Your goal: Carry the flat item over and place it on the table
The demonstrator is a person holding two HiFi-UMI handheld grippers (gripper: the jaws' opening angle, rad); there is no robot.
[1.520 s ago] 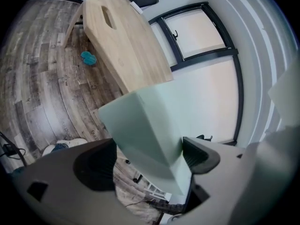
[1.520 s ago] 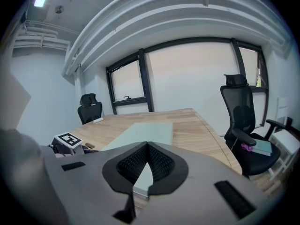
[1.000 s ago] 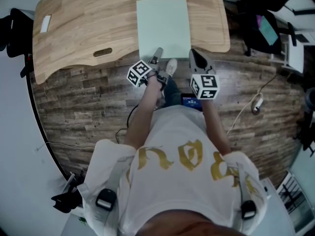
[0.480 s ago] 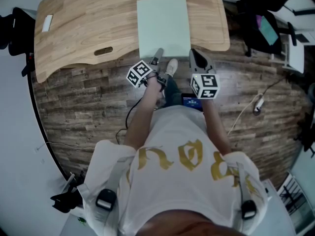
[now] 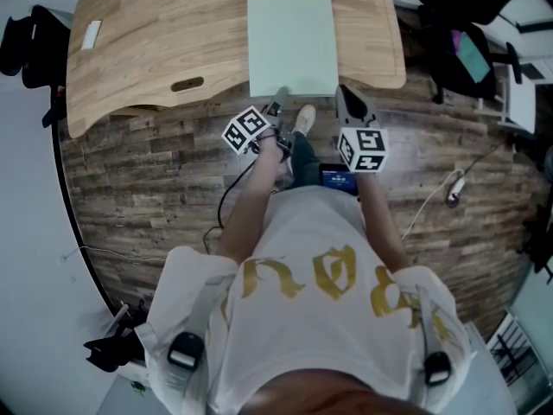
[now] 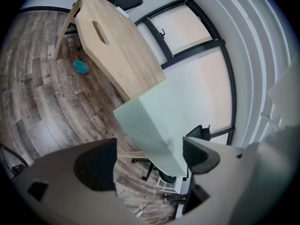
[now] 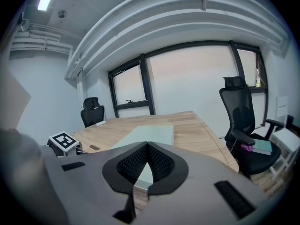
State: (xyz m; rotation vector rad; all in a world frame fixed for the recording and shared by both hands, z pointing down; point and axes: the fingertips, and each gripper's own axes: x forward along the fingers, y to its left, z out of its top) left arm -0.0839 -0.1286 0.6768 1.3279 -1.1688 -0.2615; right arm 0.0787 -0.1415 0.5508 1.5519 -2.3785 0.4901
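The left tongs (image 6: 150, 156) gape wide astride the near edge of the pale green board (image 5: 292, 41), at the wooden bench (image 5: 173, 33) front rim, upper centre. The right tongs (image 7: 147, 146) sit pinched together, empty, beside its corner. Bare wood spreads left.

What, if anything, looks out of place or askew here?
The pale green board lies square on the wooden table, but its near edge juts past the table's edge over the floor. The right gripper is shut on that edge; the left gripper is open around its corner. Nothing looks spilled or damaged.
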